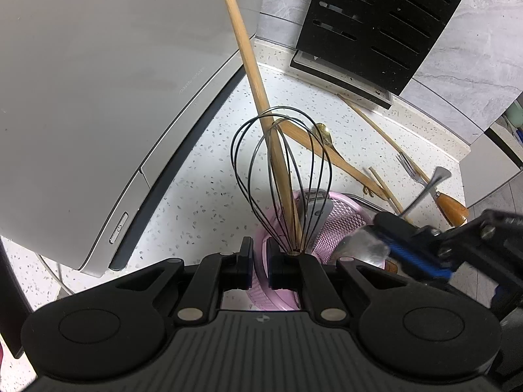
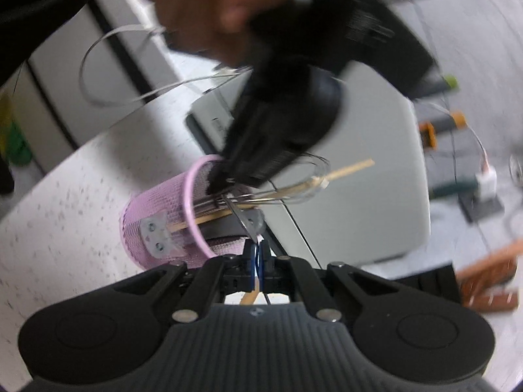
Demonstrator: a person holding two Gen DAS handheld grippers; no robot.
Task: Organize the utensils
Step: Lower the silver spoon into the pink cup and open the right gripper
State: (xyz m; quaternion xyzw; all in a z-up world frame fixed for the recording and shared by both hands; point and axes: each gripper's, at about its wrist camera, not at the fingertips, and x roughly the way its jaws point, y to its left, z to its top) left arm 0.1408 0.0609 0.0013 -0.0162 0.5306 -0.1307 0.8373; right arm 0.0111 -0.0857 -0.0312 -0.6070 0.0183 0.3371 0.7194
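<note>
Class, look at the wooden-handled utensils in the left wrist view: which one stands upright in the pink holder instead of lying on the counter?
The long wooden stick: it rises from the pink holder through the whisk; the others lie flat on the counter.

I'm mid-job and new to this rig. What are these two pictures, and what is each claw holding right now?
There is no robot arm: a person holds a two-finger claw in each hand, each with a camera looking along its fingers. The left-wrist picture shows the left claw shut on the rim of the pink mesh cup, which holds a whisk and a long wooden handle. On the speckled counter lie a fork and a gold spoon. The blurred right-wrist picture shows the right claw shut on a thin metal-bladed utensil, aimed at the cup.
</note>
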